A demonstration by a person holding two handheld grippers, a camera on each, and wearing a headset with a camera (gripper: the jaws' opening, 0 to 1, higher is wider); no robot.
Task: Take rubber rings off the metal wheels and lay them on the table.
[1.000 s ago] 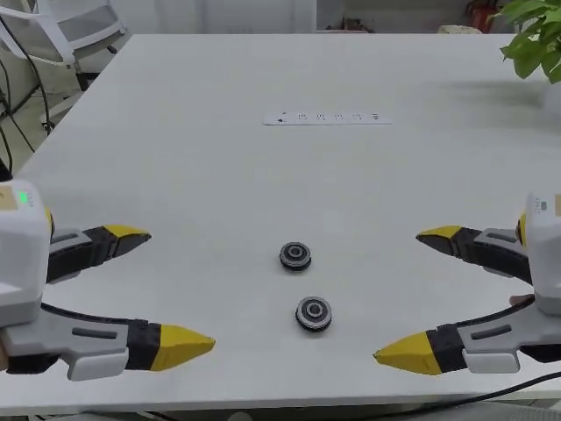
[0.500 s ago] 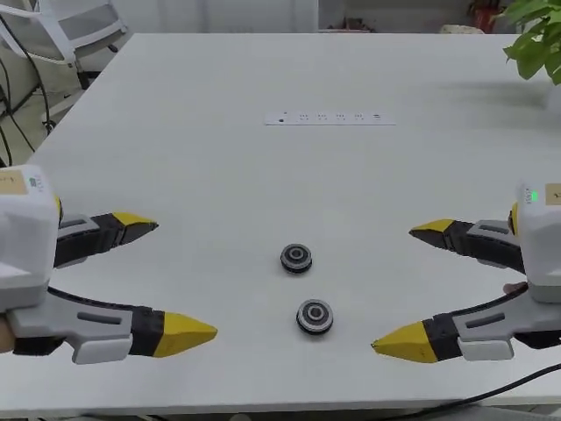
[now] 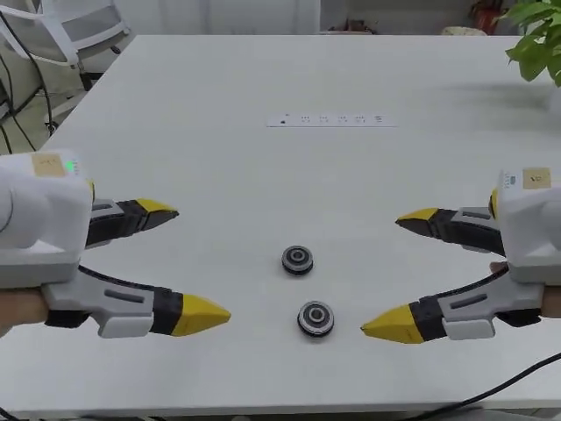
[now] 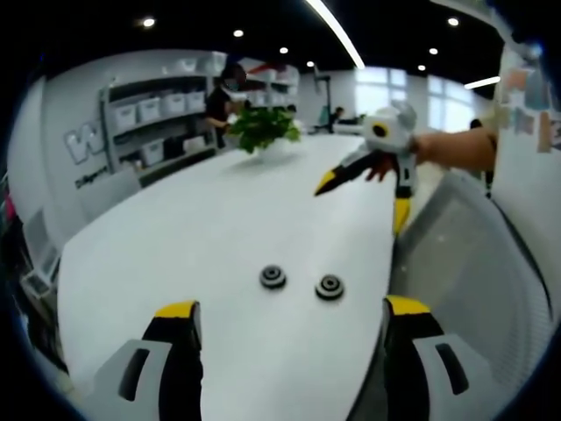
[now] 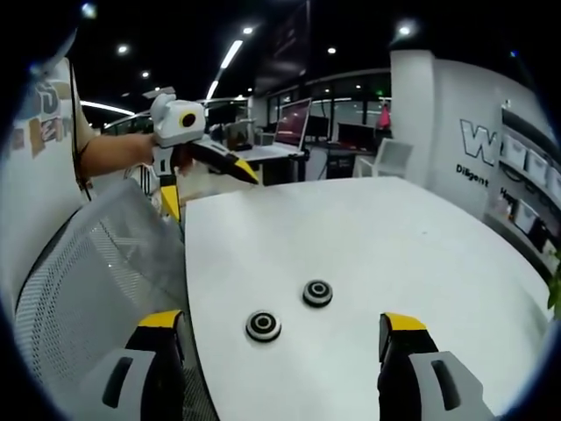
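Both grippers have drawn inward toward the middle of the white tabletop (image 3: 263, 175) since a second ago; the two wheels have not moved. The left gripper (image 3: 202, 261) and the right gripper (image 3: 379, 274), each with grey jaws tipped in yellow, hang wide open and empty on either side of the work, facing one another. Between them lie two small round metal wheels, each wearing a black rubber ring. The nearer wheel (image 3: 316, 318) sits near the right gripper's lower tip, and the farther wheel (image 3: 298, 260) lies a little beyond it, the two close but apart. Both seem to lie flat. Such wheels are probably dense for their size and apt to slide on the smooth surface, so one gripper should pin a wheel by its metal hub. The rubber rings look soft, stretchy and grippy; the other gripper would best pinch the outer edge and peel.
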